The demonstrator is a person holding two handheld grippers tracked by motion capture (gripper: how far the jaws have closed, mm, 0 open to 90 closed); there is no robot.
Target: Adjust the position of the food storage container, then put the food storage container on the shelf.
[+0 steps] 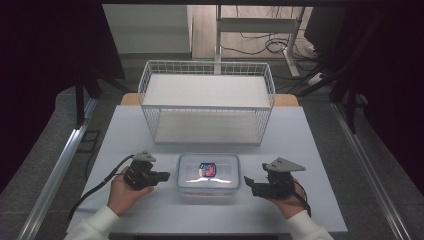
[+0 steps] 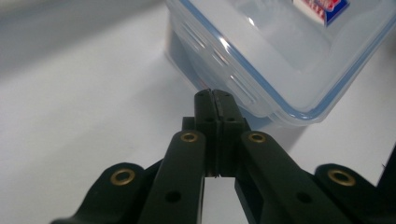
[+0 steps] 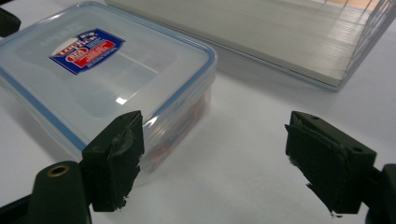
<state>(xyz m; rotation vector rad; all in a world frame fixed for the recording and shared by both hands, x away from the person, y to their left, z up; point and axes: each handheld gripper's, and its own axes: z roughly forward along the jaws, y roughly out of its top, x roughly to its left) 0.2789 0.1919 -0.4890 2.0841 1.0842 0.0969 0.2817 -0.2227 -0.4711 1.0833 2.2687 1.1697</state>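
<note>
Now, here's how we stand:
Box: we see the box flat on the desk, lid on, just in front of the rack.
Long axis: it runs side to side, one short end towards each claw.
Left claw: our left claw is pinched tight on nothing, tips right at the box's left end.
Right claw: our right claw gapes wide, empty, just off the right end.
Nearer: left, we'd judge.
</note>
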